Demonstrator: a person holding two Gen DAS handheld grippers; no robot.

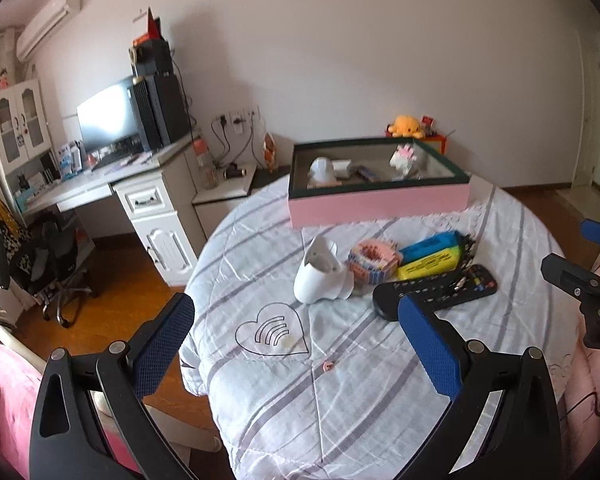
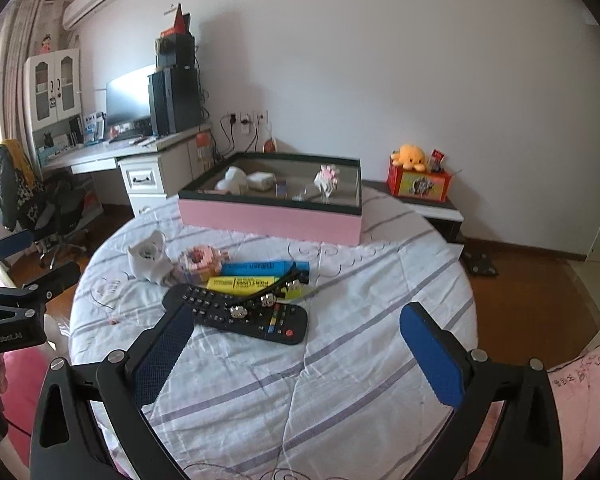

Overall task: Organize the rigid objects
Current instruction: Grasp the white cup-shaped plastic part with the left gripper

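Overall, the work surface is a round bed (image 2: 360, 380) covered by a white quilt with grey stripes, set in a bedroom with a wooden floor, a white desk (image 1: 100, 184) and a black monitor (image 1: 108, 118) far ahead and to the left of the jaws.

Ahead of both sets of jaws, at the far side of the bed, stands a pink rectangular box with a dark green rim (image 2: 272, 216); small white and pink items lie inside it. Between the box and the jaws lies a cluster: a white cup-shaped holder (image 1: 320, 276) on its side, a pink brick-built ring (image 1: 374, 264) touching it, a blue highlighter (image 2: 260, 268) and a yellow highlighter (image 2: 240, 282) side by side, and a black remote control (image 2: 236, 312) nearest the jaws. A black hairband with small charms (image 2: 276, 286) lies across the remote and highlighters.

The left gripper (image 1: 296, 344) has its jaws spread wide and empty, above the quilt, its right pad overlapping the remote in view. The right gripper (image 2: 296, 348) is likewise wide and empty; the remote lies just ahead, toward its left jaw.
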